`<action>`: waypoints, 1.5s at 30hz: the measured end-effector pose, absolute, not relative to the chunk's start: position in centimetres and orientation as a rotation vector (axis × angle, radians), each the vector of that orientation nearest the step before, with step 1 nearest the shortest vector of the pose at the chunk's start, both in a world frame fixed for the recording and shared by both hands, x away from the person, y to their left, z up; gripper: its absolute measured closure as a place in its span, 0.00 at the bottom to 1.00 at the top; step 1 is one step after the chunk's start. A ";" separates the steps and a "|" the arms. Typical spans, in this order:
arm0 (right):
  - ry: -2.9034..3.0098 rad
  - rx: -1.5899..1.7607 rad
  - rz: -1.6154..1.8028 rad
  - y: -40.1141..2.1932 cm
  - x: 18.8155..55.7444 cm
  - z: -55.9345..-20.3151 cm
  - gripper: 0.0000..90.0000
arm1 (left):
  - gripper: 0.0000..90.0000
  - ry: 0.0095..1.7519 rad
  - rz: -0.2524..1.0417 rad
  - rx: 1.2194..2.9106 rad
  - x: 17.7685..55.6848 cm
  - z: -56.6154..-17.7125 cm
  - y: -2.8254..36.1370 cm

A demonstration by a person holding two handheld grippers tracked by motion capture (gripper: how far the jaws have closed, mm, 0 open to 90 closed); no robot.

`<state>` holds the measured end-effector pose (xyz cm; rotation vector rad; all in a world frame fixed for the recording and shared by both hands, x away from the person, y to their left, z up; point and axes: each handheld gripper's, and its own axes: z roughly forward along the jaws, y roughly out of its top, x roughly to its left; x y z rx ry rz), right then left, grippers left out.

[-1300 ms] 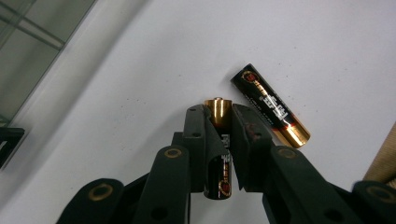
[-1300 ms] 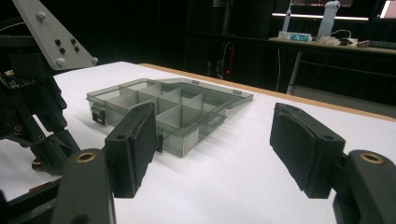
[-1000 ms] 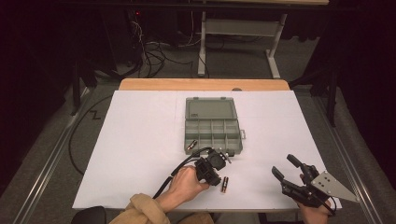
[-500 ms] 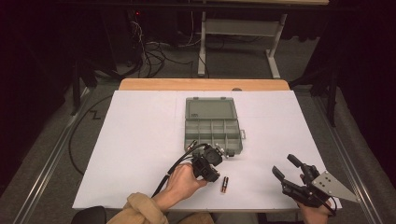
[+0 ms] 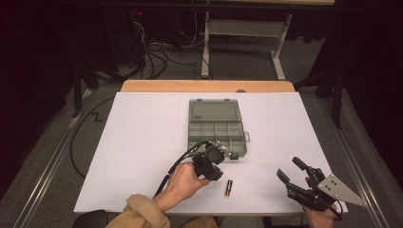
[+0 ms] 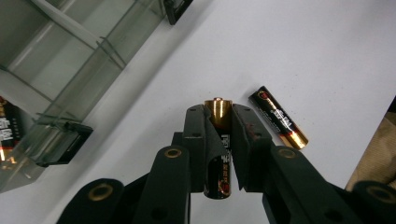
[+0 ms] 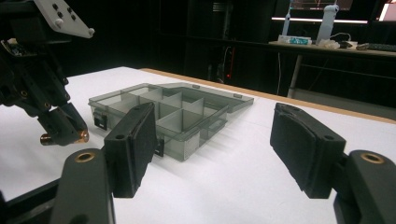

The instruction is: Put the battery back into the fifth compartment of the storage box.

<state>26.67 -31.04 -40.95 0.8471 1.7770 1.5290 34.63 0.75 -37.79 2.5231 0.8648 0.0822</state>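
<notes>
The left gripper [image 6: 218, 122] was clenched on a battery [image 6: 219, 154], its two black jaws pressing the cell from either side so that the brass-coloured end stood out just past the jaw tips and the black end hung below them. In the high view this gripper [image 5: 215, 153] sat in the person's left hand [image 5: 183, 181], held above the white sheet right at the near edge of the compartment box [image 5: 216, 135], with its cable looping back toward the sleeve. From the right gripper view the same tool [image 7: 60, 126] hung at the left, the gold ends of the battery [image 7: 83, 136] peeping out on both sides of its tips, a little above the paper and just beside the box's near corner [image 7: 100, 119].

A second battery [image 6: 278, 116] lay flat on the sheet, close to the held one but apart from it; in the high view it [image 5: 228, 188] rested near the front edge of the table, between the two hands.

The right gripper [image 7: 212, 140] stood released, its padded jaws wide apart with nothing between them, facing the open grey box [image 7: 187, 119] across bare paper. From above it [image 5: 290, 170] rested low at the table's near right corner, well apart from the box, whose lid [image 5: 214, 110] lay folded back flat.
</notes>
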 end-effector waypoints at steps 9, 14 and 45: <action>1.779 0.844 1.526 -31.0 26.7 -41.0 0.37 | 0.85 0.874 0.093 2.511 35.1 -37.0 1.3; 1.780 0.842 1.527 -31.1 26.7 -41.0 0.37 | 0.85 0.883 0.099 2.500 35.5 -36.4 1.7; 1.777 0.850 1.534 -31.1 26.7 -41.0 0.37 | 0.85 0.997 0.054 2.418 39.8 -33.5 4.8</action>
